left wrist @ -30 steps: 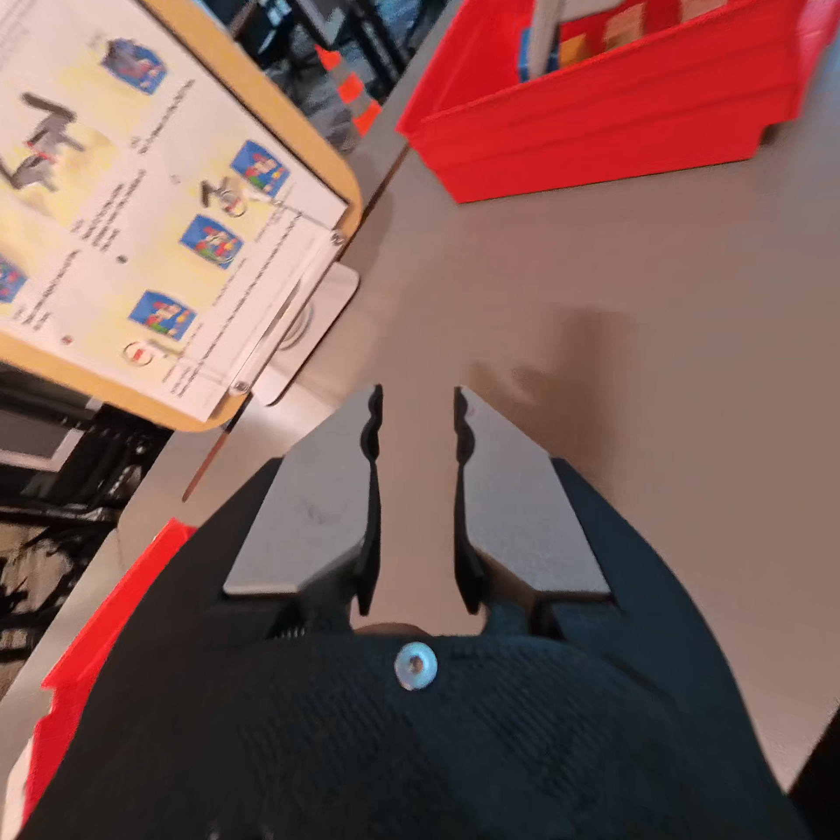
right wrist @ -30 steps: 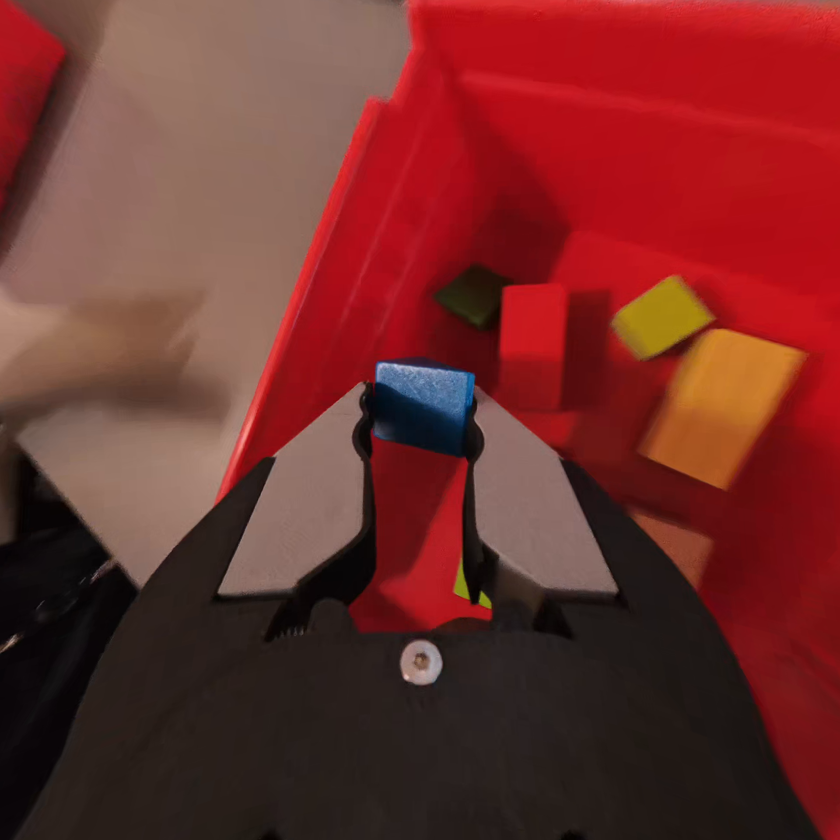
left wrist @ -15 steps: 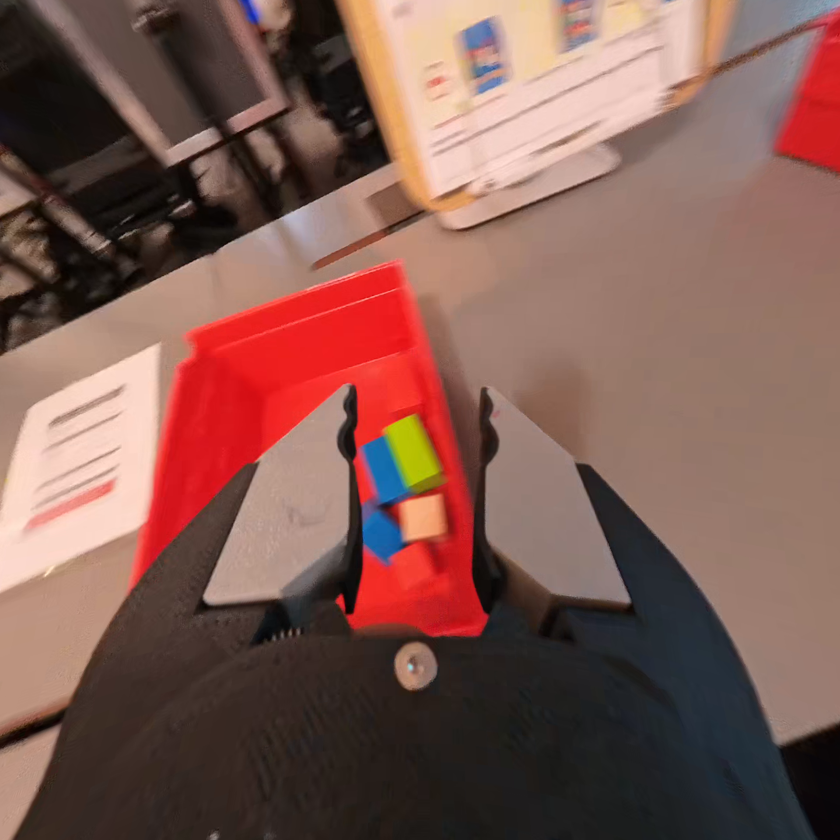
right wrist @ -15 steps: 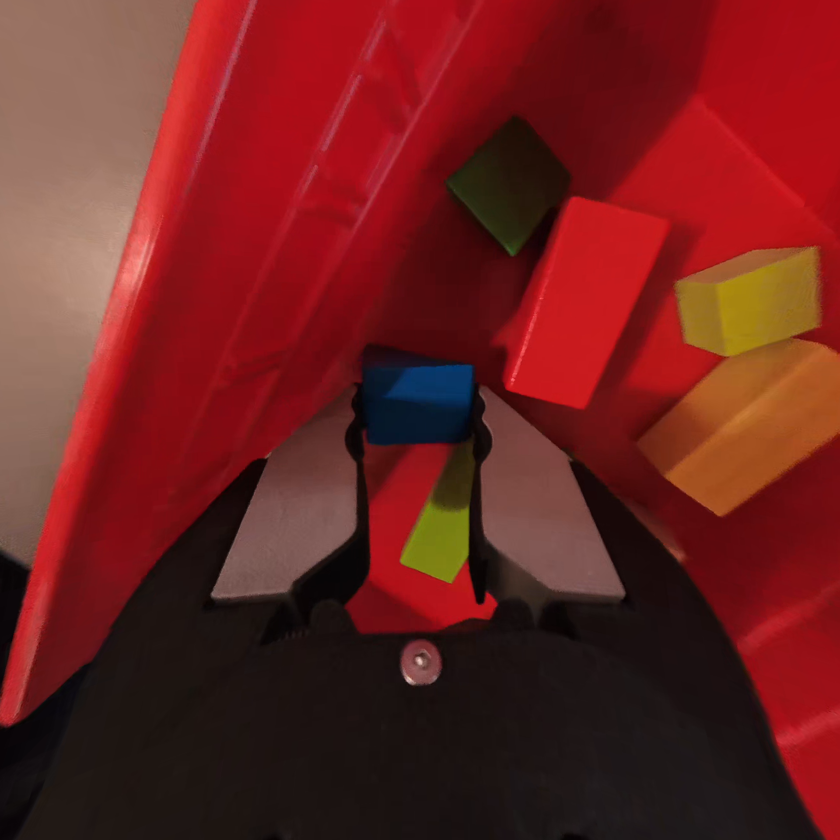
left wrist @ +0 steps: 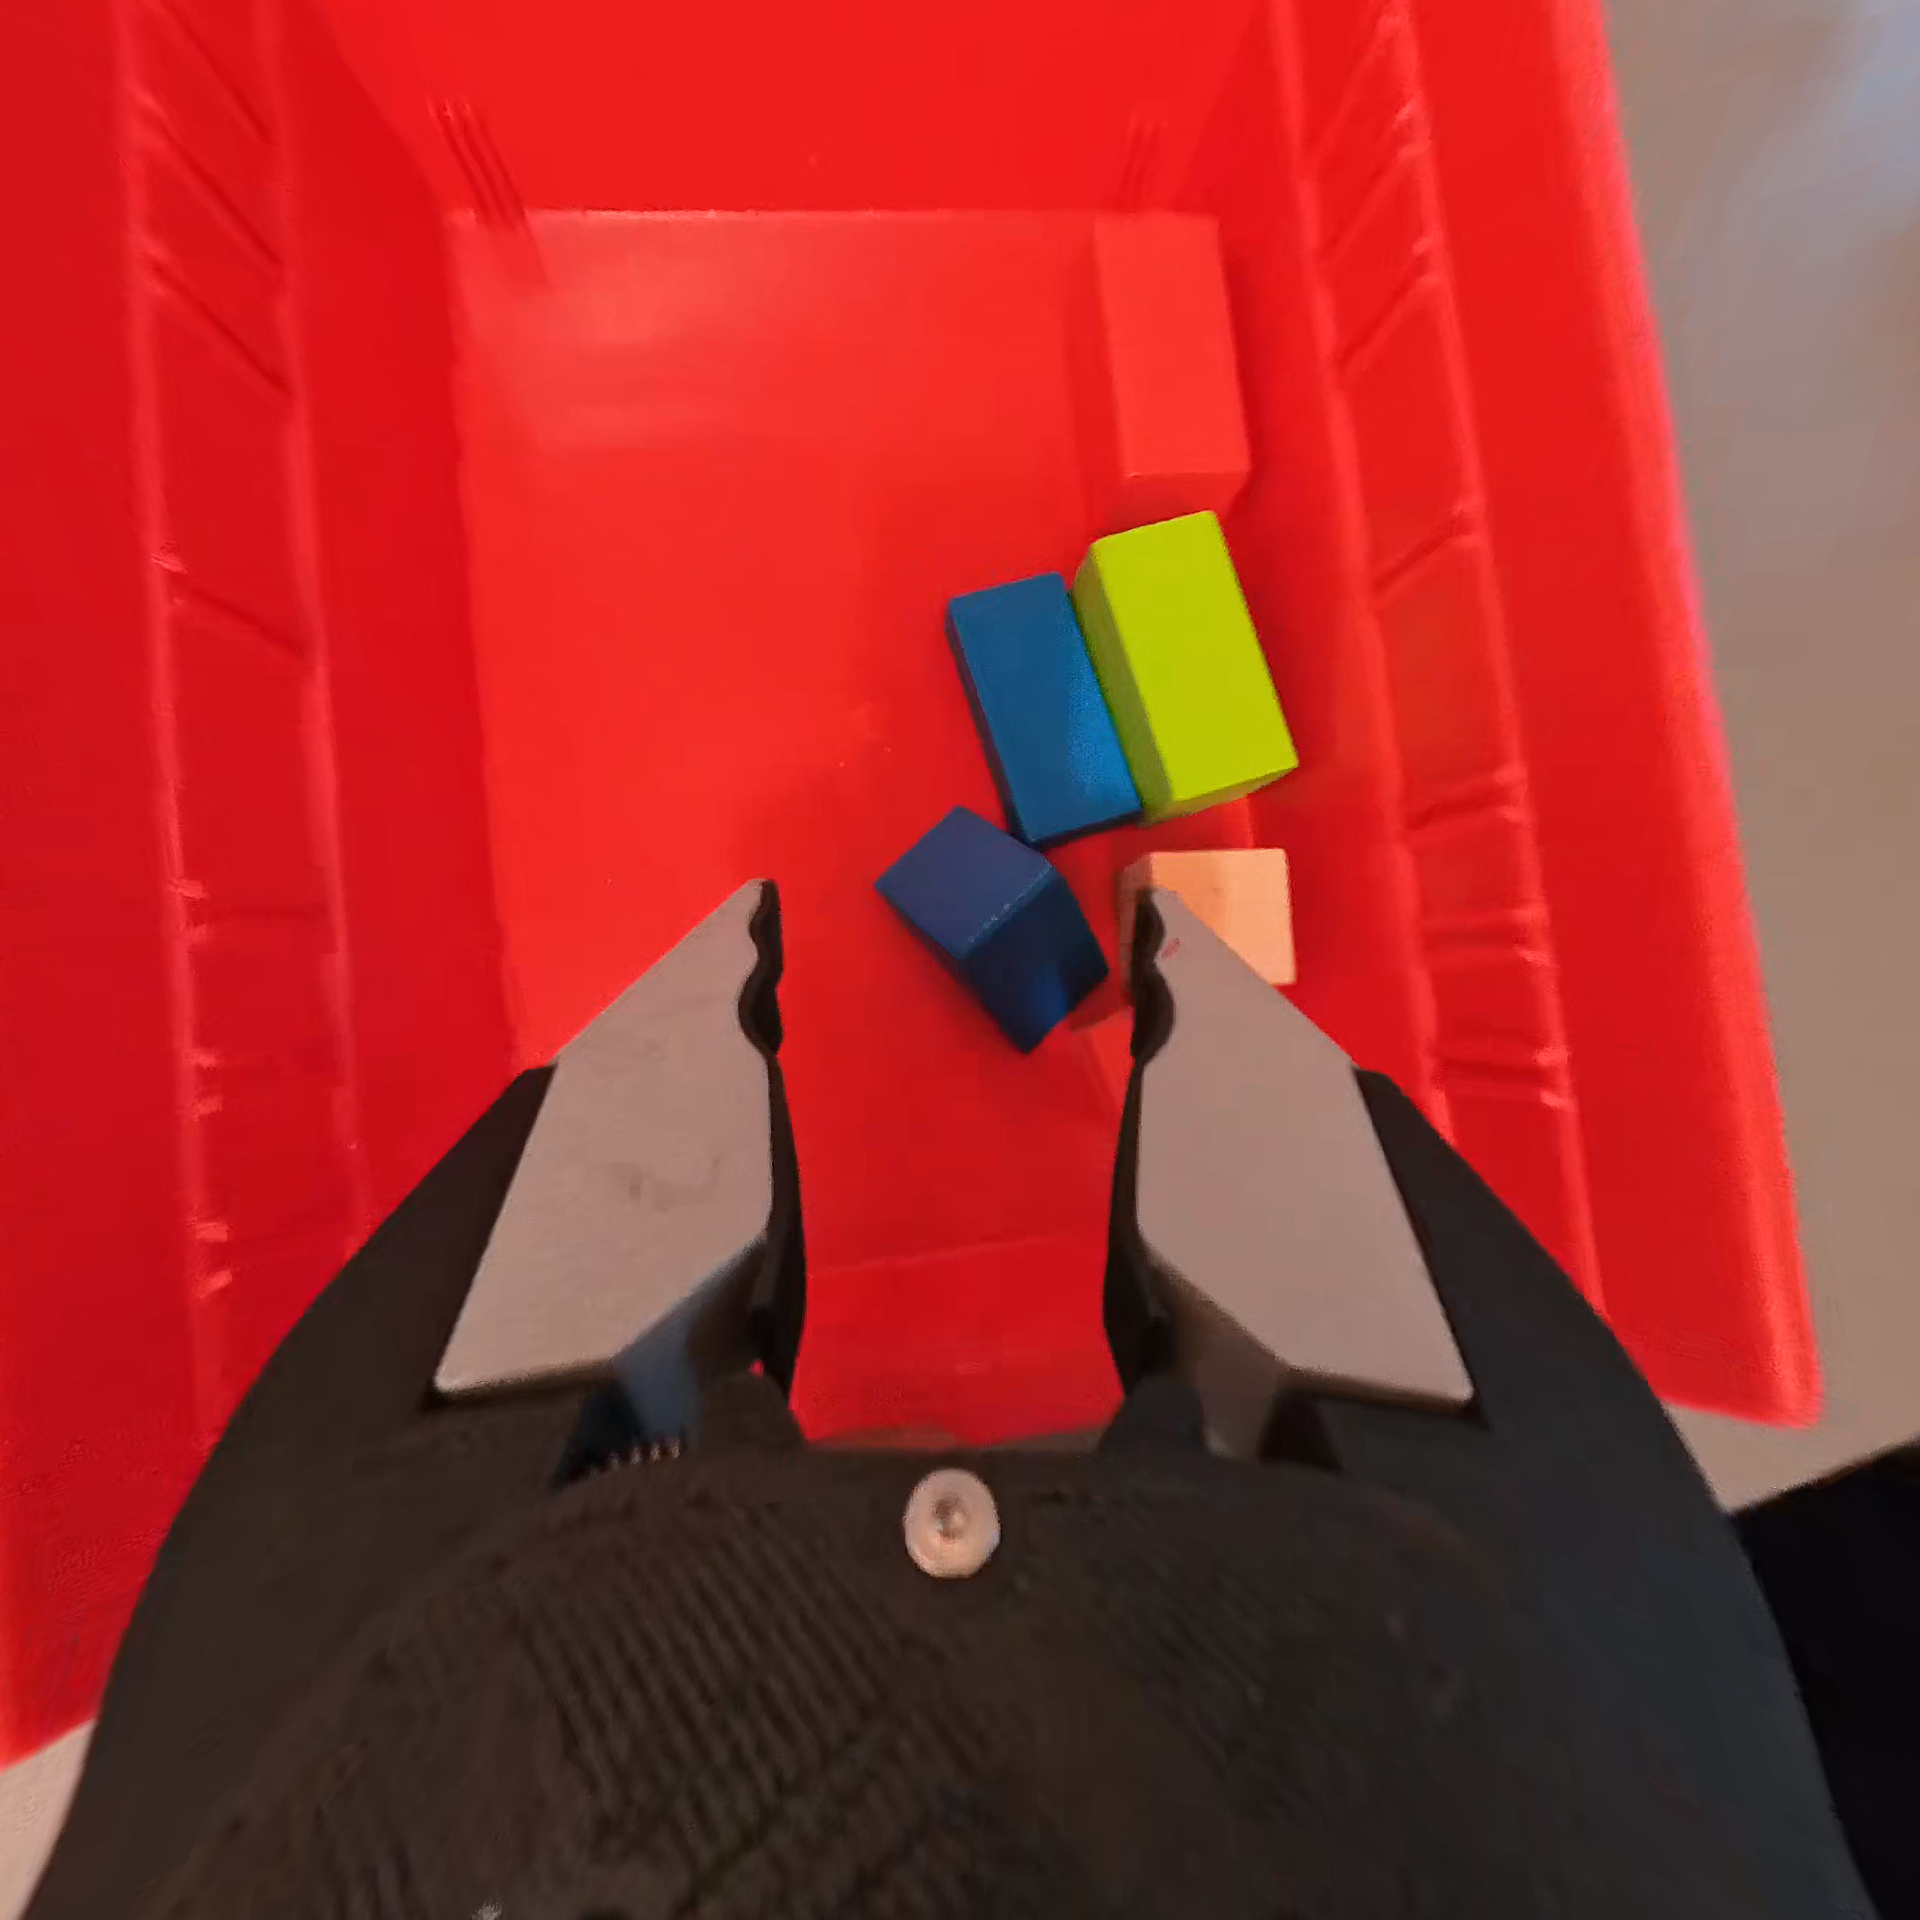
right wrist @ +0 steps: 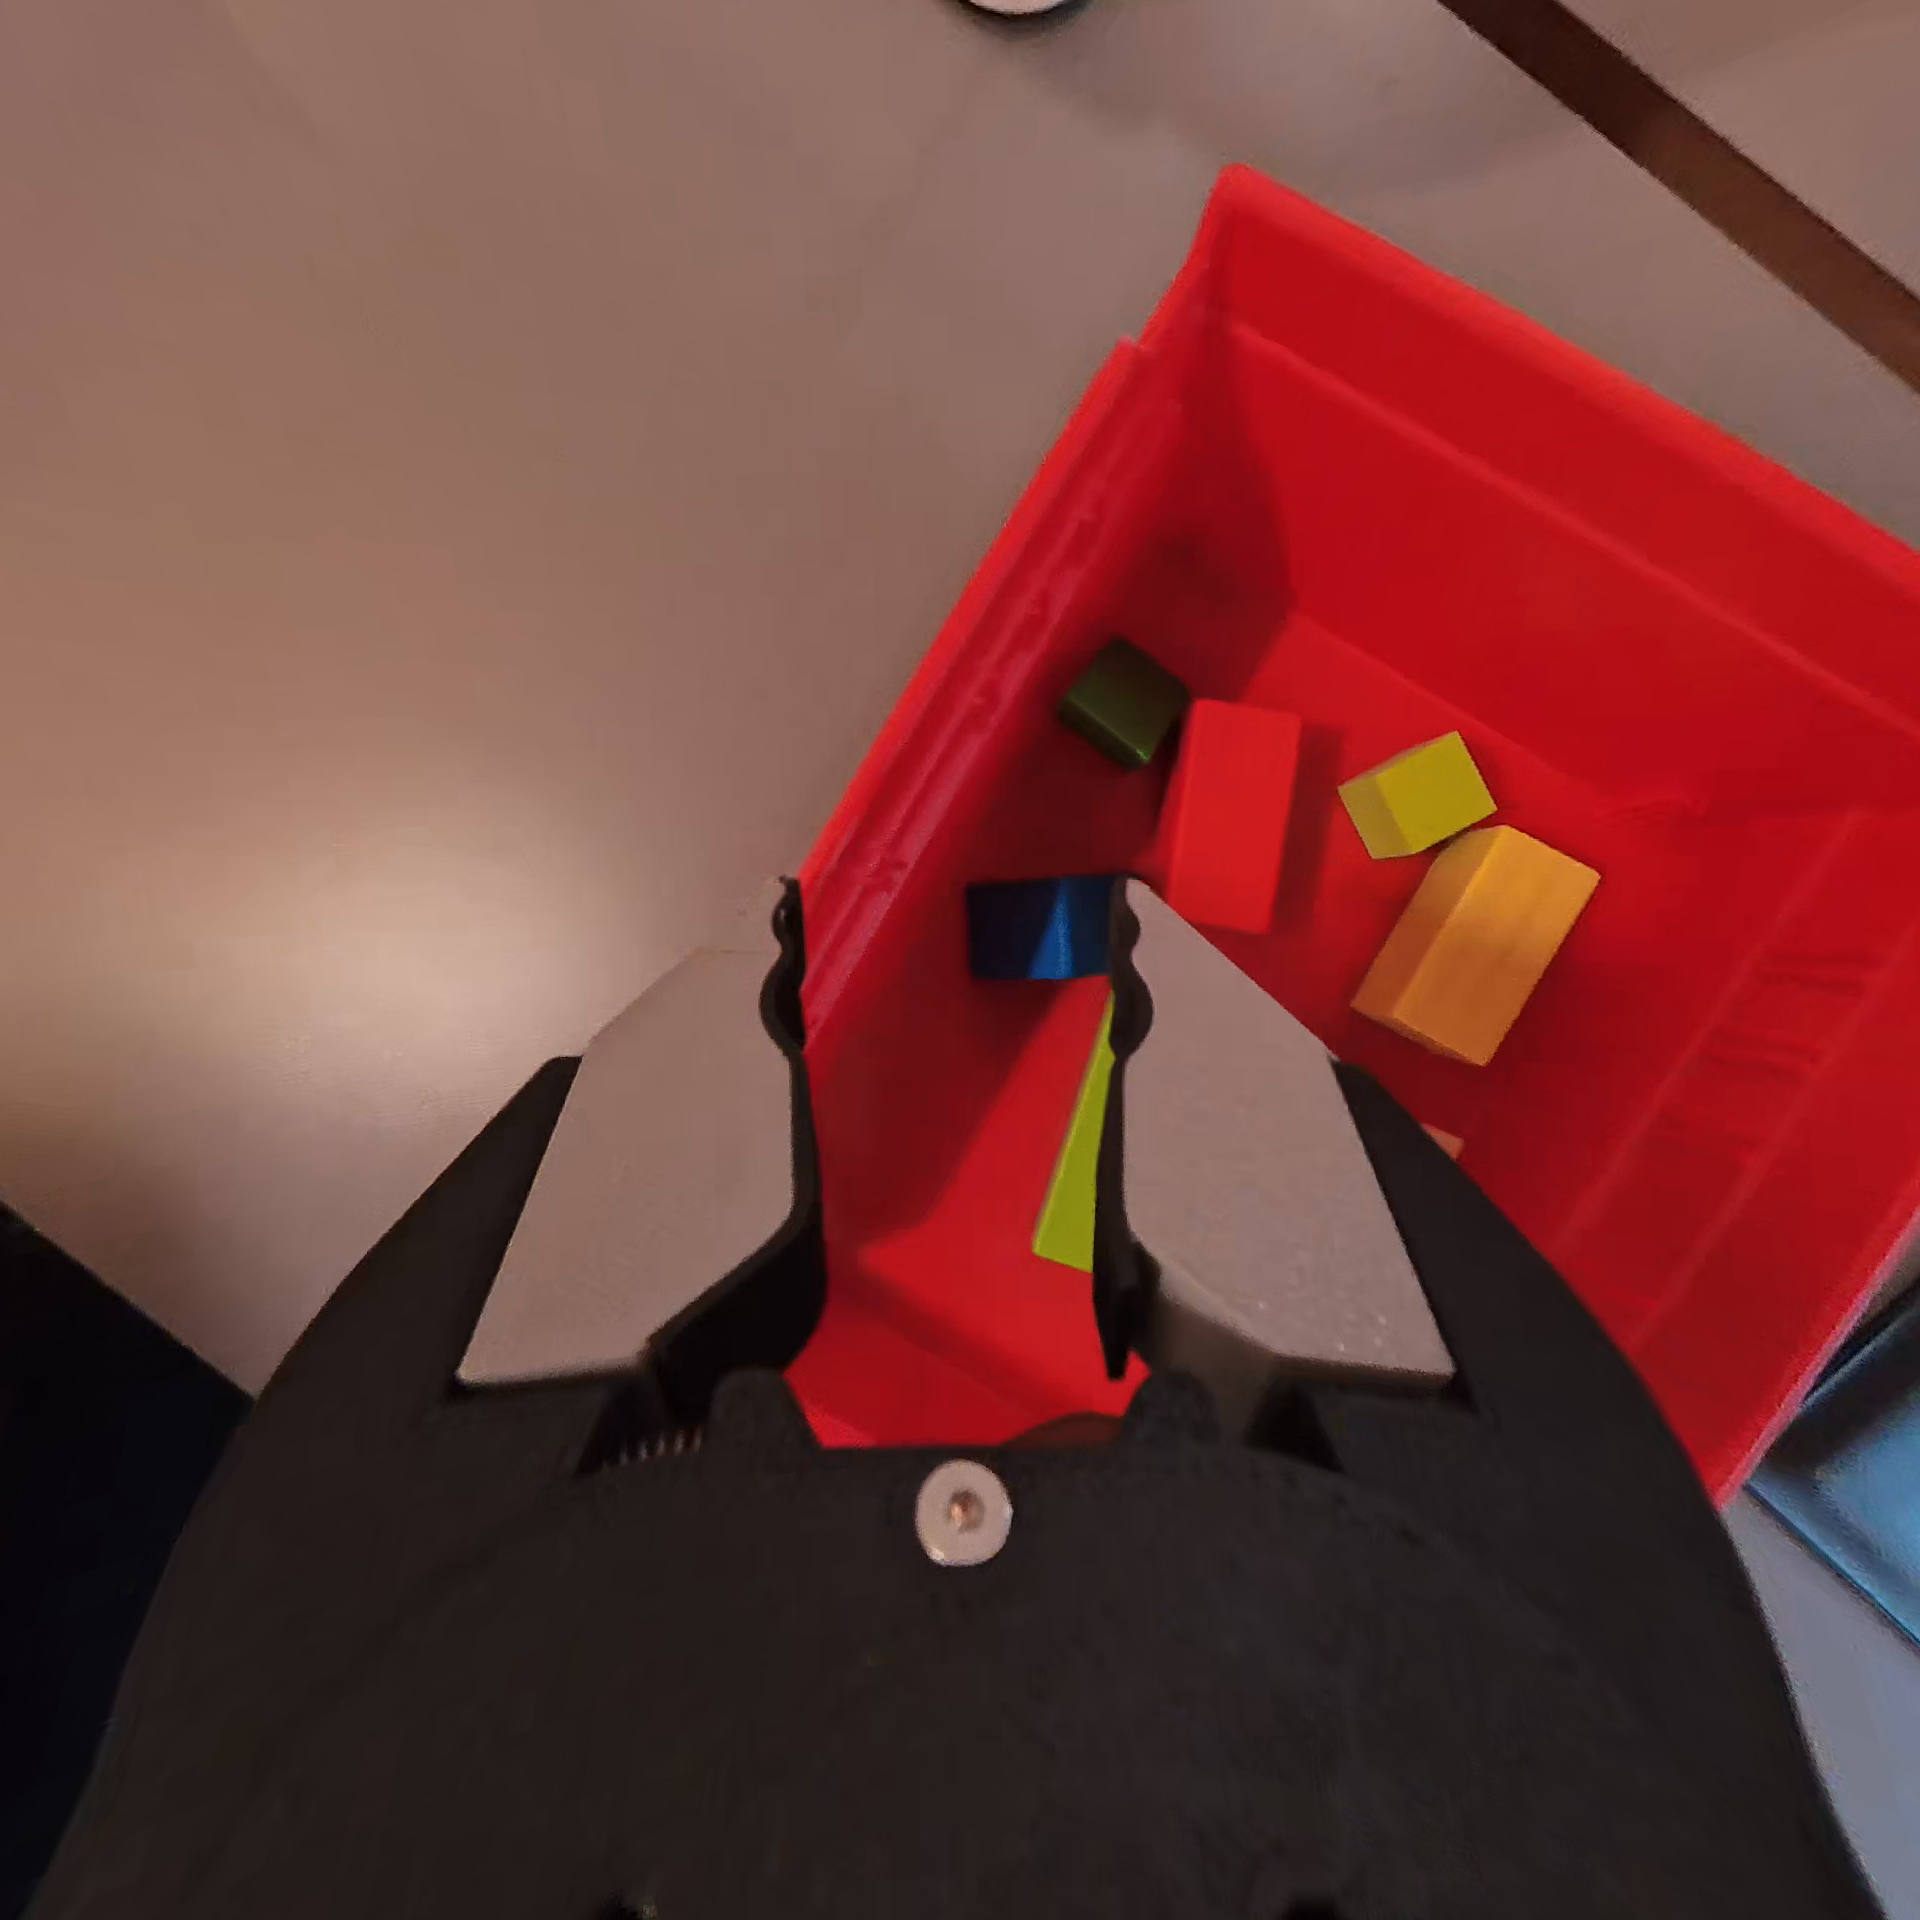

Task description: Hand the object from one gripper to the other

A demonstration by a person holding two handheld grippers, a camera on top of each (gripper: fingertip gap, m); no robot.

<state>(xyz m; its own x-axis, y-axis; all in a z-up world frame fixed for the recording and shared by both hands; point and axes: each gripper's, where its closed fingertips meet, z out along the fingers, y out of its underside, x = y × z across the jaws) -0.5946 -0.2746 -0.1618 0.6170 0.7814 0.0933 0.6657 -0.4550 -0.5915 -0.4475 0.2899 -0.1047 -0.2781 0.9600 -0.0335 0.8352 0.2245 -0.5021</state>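
**Both grippers open over red bins, no block in a grip**

Left wrist view: looking straight down into a red plastic bin. Hanging over it with the left gripper wide open and holding nothing. Lying on the bin floor between the fingertips, closer to the right one: a small dark blue wooden block, touching neither pad. Sitting just past it, side by side and touching: a longer blue wooden block and a lime green wooden block. Resting partly behind the right fingertip: a pale tan wooden cube. Probably lining up for a new pick here, but not closing yet.

Right wrist view: looking down at another red plastic bin on a grey table. Holding the right gripper wide open too, above the bin's near wall. Lying lower down in the bin, not gripped: a blue wooden cube, beside the right fingertip, with a clear gap to the left pad. Sitting nearby: a red wooden block and an orange wooden block.

Looking like one block already dropped off; picking, passing over and dropping the next one all left to do.
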